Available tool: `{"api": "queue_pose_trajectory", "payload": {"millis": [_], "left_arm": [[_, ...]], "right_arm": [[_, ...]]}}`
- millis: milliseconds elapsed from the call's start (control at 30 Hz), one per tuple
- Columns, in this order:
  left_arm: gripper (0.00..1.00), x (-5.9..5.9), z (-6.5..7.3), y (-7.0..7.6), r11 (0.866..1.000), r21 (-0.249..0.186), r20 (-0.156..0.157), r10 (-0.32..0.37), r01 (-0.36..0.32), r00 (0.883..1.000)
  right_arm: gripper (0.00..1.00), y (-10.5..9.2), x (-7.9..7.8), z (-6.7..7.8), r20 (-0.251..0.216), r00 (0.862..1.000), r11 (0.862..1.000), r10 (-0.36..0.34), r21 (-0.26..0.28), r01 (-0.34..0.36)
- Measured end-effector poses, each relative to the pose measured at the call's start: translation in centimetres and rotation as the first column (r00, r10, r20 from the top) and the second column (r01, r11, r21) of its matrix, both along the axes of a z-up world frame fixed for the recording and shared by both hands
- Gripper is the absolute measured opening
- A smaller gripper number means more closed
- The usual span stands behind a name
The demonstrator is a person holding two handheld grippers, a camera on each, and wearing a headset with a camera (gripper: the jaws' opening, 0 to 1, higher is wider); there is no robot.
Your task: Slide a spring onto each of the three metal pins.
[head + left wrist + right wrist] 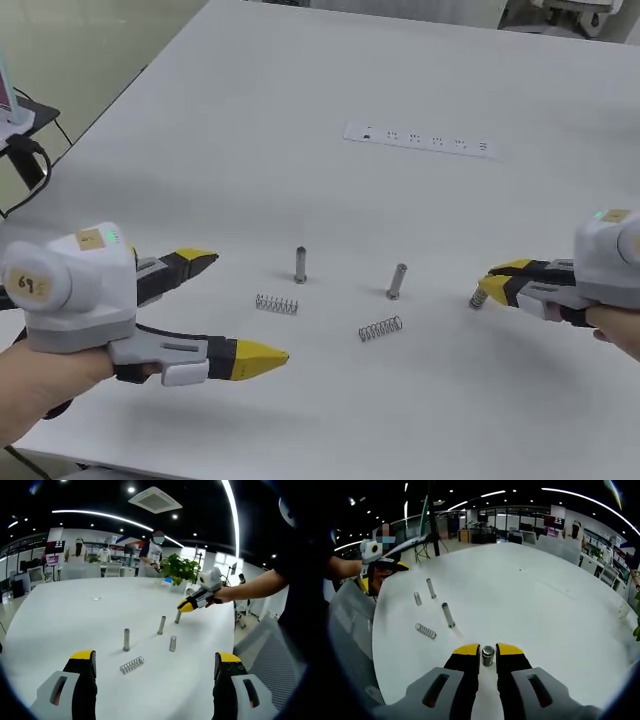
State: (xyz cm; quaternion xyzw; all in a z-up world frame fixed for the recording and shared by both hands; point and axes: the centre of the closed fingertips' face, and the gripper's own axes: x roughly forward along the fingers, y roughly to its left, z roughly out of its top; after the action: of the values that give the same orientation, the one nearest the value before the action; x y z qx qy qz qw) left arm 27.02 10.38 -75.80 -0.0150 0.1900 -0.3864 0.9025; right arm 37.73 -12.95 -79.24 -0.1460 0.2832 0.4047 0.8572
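The left gripper (228, 306) hovers at the near left, its yellow-tipped jaws spread wide with nothing between them. At the right, the right gripper (492, 283) has its jaws pinched on a short ribbed metal piece (488, 655) that stands upright; whether it is a bare pin or a pin with a spring on it cannot be told. Between the grippers, the left grey metal pin (300, 264) and the right grey metal pin (397, 281) stand upright. Just nearer, the left coiled steel spring (276, 304) lies flat, pointing left to right. The right coiled steel spring (380, 328) lies slanted, its right end farther. Bare white table (300, 120) surrounds them, and a white power strip (420, 140) lies well beyond.

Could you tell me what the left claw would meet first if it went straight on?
Most likely the loose spring lying flat just ahead, slightly left of centre; depth is uncertain.
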Motion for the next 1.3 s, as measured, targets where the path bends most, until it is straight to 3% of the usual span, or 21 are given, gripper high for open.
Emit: {"api": "queue_pose_trajectory", "payload": {"millis": [200,267,700,1000,1300], "left_arm": [[0.95,0.0,0.0,0.0,1.000,0.001,-0.001,-0.003,0.003,1.000],[0.95,-0.1,-0.1,0.0,1.000,0.007,-0.002,-0.006,0.006,1.000],[0.96,-0.2,0.0,0.1,1.000,0.002,0.002,-0.003,0.003,1.000],[0.96,0.0,0.1,0.0,1.000,0.002,0.005,-0.005,0.005,1.000],[0.96,-0.2,0.3,-0.1,1.000,-0.004,0.009,-0.010,0.010,1.000]], "right_arm": [[0.13,-0.1,-0.1,1.2,0.019,1.000,1.000,0.002,0.013,-0.003],[0.13,-0.1,-0.4,1.6,0.035,0.999,1.000,0.018,0.001,-0.018],[0.22,1.7,-3.0,4.1,0.107,0.984,0.987,0.142,0.063,-0.149],[0.24,2.4,-4.5,4.5,0.118,0.974,0.976,0.193,0.076,-0.203],[0.25,2.5,-6.6,3.1,0.088,0.968,0.965,0.235,0.100,-0.243]]}}
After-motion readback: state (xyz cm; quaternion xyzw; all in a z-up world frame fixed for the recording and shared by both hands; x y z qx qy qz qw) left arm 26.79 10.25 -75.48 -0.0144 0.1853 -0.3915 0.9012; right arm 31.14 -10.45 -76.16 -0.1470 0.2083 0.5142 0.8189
